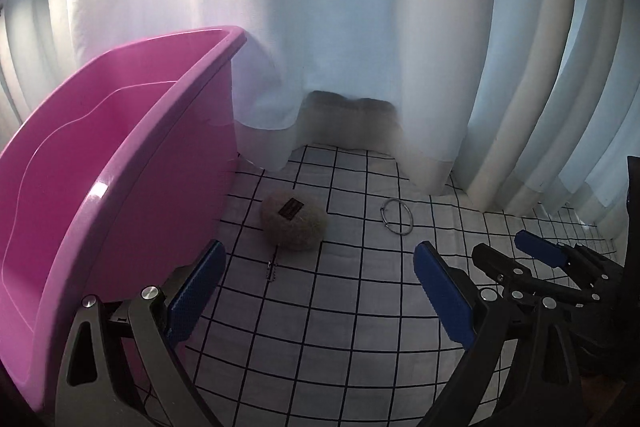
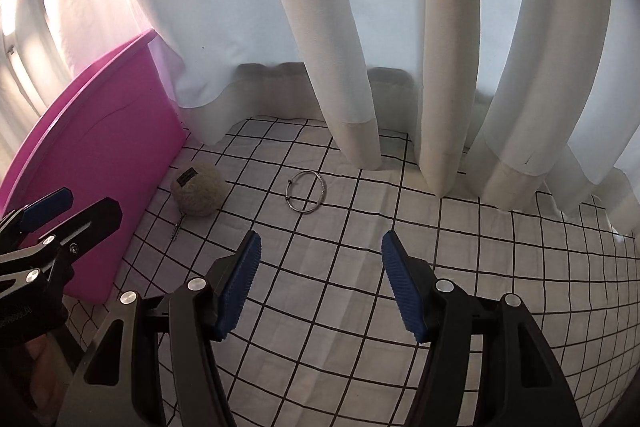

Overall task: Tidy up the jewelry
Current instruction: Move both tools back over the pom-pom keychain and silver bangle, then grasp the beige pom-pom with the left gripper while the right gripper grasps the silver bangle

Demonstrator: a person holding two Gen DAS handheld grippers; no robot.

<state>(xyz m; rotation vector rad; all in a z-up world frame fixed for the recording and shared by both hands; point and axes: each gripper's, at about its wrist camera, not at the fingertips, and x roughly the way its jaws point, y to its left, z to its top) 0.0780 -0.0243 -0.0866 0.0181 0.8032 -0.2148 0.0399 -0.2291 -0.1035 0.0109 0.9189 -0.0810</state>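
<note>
Bangle (image 2: 306, 196) in full view, pink bin (image 1: 120, 163) cropped

White curtains (image 2: 352, 27) hang in folds along the far edge of a surface covered by a white cloth (image 2: 340, 307) with a black grid pattern, their hems resting on it.

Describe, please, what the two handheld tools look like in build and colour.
Both match. The left tool has two dark grey angular arms with triangular cut-outs, round silver pivot bolts, and blue finely ribbed rectangular pads. The right tool has the same, its blue pads visibly ridged. No cables or markings are legible.
</note>
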